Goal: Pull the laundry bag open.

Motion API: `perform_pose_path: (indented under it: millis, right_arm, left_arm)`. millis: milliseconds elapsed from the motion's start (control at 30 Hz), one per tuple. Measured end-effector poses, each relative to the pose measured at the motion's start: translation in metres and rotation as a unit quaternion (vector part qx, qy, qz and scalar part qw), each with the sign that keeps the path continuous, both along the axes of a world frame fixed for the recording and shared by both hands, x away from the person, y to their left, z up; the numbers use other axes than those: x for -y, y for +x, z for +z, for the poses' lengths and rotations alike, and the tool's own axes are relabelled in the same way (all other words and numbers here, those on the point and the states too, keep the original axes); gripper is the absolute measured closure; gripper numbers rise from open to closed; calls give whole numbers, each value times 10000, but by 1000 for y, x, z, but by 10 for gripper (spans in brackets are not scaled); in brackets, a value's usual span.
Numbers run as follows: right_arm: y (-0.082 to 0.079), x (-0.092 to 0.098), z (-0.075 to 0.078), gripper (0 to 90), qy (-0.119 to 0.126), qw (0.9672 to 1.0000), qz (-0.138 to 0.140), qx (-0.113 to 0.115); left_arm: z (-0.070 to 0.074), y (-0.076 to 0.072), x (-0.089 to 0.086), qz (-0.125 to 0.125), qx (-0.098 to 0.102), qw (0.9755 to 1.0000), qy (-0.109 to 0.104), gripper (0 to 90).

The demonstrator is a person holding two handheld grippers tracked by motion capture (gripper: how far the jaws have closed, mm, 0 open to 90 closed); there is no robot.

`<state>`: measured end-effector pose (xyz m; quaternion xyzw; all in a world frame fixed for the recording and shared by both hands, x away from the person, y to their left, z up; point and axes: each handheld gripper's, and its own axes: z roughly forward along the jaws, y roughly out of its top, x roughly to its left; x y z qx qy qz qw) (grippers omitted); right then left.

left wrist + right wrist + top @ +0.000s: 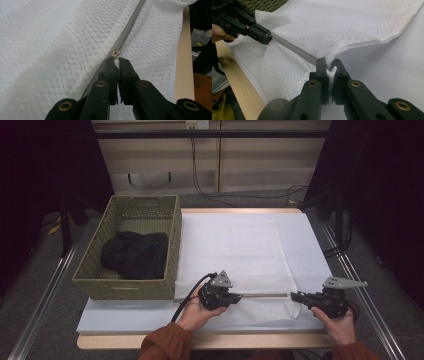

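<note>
Pinching mesh bag (235,255) at both zipper (262,295) ends, left gripper (236,296) and right gripper (295,296) are clamped so zipper is kept taut.

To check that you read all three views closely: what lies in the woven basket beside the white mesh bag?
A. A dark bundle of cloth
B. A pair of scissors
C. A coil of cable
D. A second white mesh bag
A: in the high view, the woven basket holds a crumpled dark bundle of cloth and nothing white or metallic.

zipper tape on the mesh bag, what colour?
Grey, against the white mesh bag. The zipper tape shows best in the left gripper view.
</note>
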<state>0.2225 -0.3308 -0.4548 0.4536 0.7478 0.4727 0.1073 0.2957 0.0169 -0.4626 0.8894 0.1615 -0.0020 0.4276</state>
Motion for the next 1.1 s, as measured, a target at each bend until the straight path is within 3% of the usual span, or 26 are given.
perform_pose_path:
  millis: [200, 233, 267, 367, 400, 500, 533, 567, 733, 800, 933, 967, 1100]
  right_arm:
    - [-2, 0, 1, 863, -37, 10000, 6, 34]
    - [-1, 0, 1, 863, -31, 10000, 5, 22]
    - [-1, 0, 1, 863, -29, 10000, 14, 27]
    - [-1, 0, 0, 864, -33, 10000, 32, 26]
    - [0, 0, 0, 864, -46, 10000, 6, 30]
    - [0, 1, -1, 864, -28, 10000, -9, 4]
    - [0, 0, -1, 864, -34, 10000, -6, 15]
    - [0, 0, -1, 864, -42, 10000, 7, 5]
    - [0, 0, -1, 864, -45, 10000, -4, 22]
    - [0, 1, 0, 864, -43, 10000, -13, 12]
    - [0, 1, 0, 864, -21, 10000, -26, -1]
    - [0, 1, 0, 864, -27, 10000, -35, 1]
    - [0, 2, -1, 864, -20, 10000, -14, 24]
  left_arm:
    - [0, -2, -1, 45, 21, 10000, -32, 862]
    - [0, -1, -2, 33, 5, 10000, 53, 862]
    - [-2, -1, -2, 50, -17, 10000, -59, 862]
    - [-1, -2, -4, 139, 51, 9999, 60, 862]
    - [-2, -1, -5, 124, -51, 9999, -1, 862]
    - [-3, -2, -5, 67, -47, 10000, -35, 862]
    - [-2, -3, -6, 66, 0, 10000, 40, 862]
    - [-3, -3, -6, 79, -34, 9999, -98, 861]
    - [-1, -1, -10, 84, -15, 10000, 19, 862]
    - [-2, -1, -11, 109, -38, 9999, -103, 862]
    - [0, -3, -13, 136, -12, 9999, 44, 862]
    - [-1, -3, -14, 149, -40, 9999, -63, 862]
    - [1, -3, -19, 160, -22, 9999, 57, 862]
